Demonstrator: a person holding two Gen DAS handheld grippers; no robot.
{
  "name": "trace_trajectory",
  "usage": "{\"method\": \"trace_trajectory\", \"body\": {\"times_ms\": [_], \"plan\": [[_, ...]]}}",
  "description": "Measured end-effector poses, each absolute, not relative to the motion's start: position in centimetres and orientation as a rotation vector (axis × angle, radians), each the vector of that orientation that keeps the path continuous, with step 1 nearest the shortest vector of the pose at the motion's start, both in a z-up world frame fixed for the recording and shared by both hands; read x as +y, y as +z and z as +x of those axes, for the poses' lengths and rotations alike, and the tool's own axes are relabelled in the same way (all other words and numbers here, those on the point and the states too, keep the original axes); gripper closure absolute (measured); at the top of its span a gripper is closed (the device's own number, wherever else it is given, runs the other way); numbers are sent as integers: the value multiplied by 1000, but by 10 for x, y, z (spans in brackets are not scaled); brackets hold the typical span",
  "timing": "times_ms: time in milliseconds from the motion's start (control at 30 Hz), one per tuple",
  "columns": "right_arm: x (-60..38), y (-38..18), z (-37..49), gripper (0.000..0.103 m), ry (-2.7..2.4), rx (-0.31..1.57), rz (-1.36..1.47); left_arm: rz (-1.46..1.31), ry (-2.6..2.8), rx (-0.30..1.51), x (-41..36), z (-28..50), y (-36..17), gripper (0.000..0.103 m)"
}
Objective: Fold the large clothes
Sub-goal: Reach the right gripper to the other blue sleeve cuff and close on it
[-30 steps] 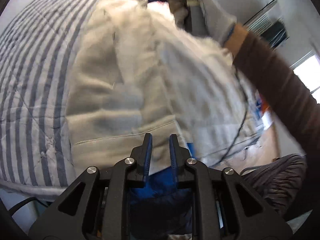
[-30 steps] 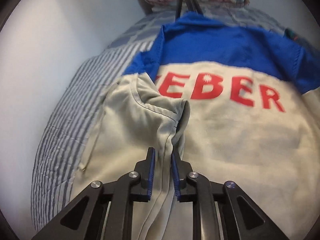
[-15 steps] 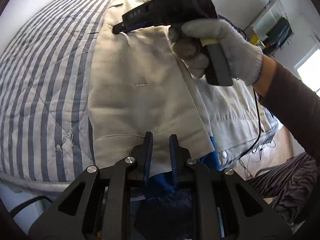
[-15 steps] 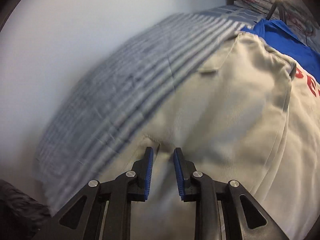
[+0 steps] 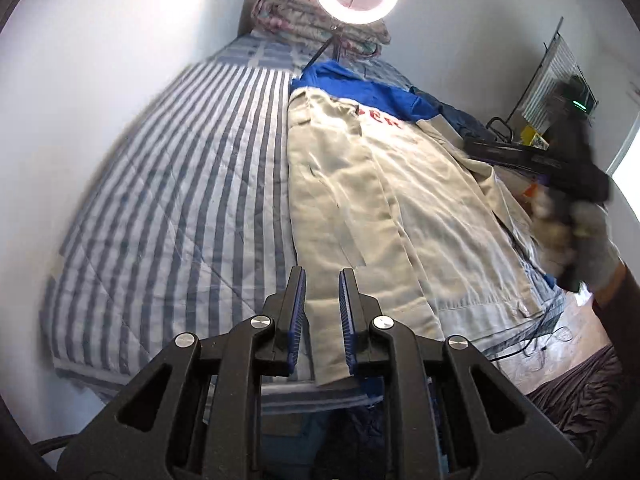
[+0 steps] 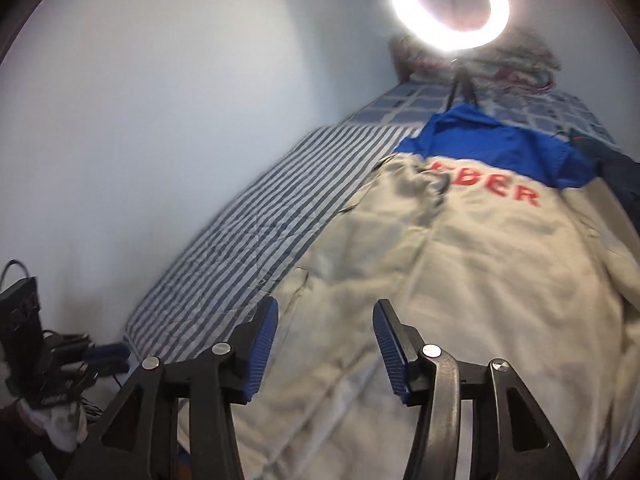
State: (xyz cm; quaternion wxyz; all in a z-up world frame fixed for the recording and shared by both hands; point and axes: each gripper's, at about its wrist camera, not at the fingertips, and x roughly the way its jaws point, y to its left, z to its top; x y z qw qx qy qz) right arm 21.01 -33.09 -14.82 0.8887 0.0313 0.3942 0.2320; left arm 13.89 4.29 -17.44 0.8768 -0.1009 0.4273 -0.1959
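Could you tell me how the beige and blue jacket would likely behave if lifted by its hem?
The jacket would probably drape and sag, since it lies rumpled and creased on the striped bedspread. It spans much of the bed, so one grip likely leaves most of it dragging.

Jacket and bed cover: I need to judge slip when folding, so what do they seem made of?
Jacket: likely a matte woven cotton blend, judging by crisp creases and stitched seams. Bed cover: seemingly quilted cotton, matte, with stitched lines across its stripes.
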Motion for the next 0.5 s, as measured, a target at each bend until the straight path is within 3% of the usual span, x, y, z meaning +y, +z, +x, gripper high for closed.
{"method": "trace_trajectory", "body": {"times_ms": [267, 300, 333, 367, 500], "plan": [[-429, -131, 147, 49, 297, 792, 92, -156, -513, 935, -7, 132, -177, 85], [-443, -132, 141, 48, 272, 791, 98, -136, -534, 936, -18, 133, -172, 77], [-456, -131, 136, 44, 250, 789, 112, -125, -546, 939, -26, 133, -168, 52], [-473, -132, 130, 38, 221, 782, 135, -117, -565, 939, -35, 133, -163, 34], [-530, -133, 110, 33, 116, 762, 196, -75, -640, 905, -72, 134, -140, 31]]}}
